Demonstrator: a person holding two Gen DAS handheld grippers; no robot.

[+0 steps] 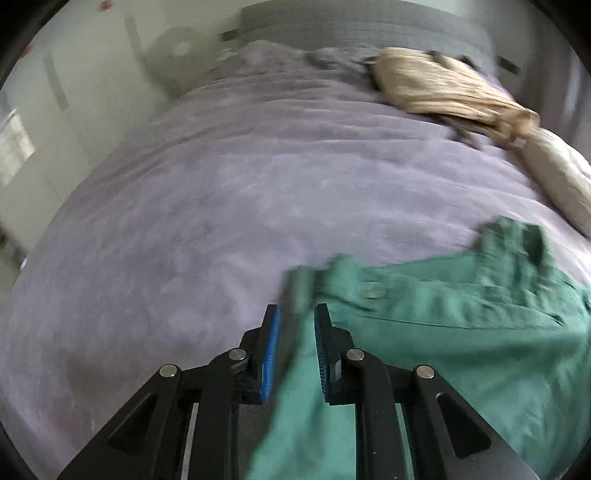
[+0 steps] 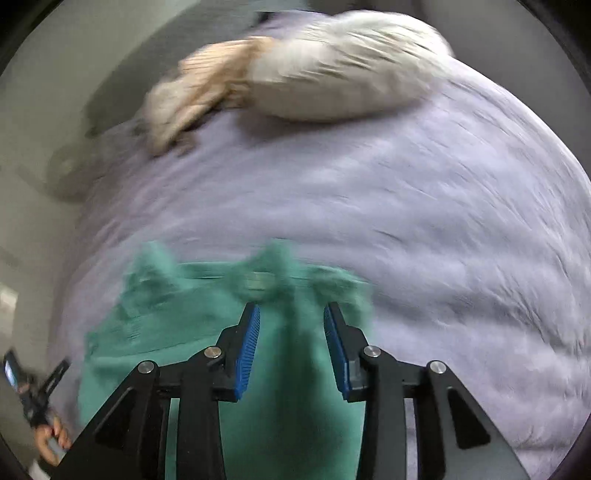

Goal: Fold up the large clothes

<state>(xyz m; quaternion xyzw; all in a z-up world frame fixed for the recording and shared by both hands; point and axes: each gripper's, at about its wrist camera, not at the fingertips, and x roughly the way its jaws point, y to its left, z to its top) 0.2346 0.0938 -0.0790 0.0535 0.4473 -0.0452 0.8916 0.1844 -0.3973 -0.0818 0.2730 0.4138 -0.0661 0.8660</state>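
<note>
Both pairs of jaws are standing apart with green cloth running up between them, though blur is hiding whether any pad is touching it. The left gripper (image 1: 296, 312) is sitting at the left end of the trousers (image 1: 461, 332), the right gripper (image 2: 291, 308) near the button. The waistband is stretching sideways across the bed (image 1: 184, 221); a beige heap (image 1: 450, 92) is lying beyond.

Home bedroom. Indicators: a bed (image 1: 221, 206) with a lilac cover, a grey padded headboard (image 1: 362, 27), pillows (image 2: 343, 77), and white wardrobe doors (image 1: 74, 74) alongside.
</note>
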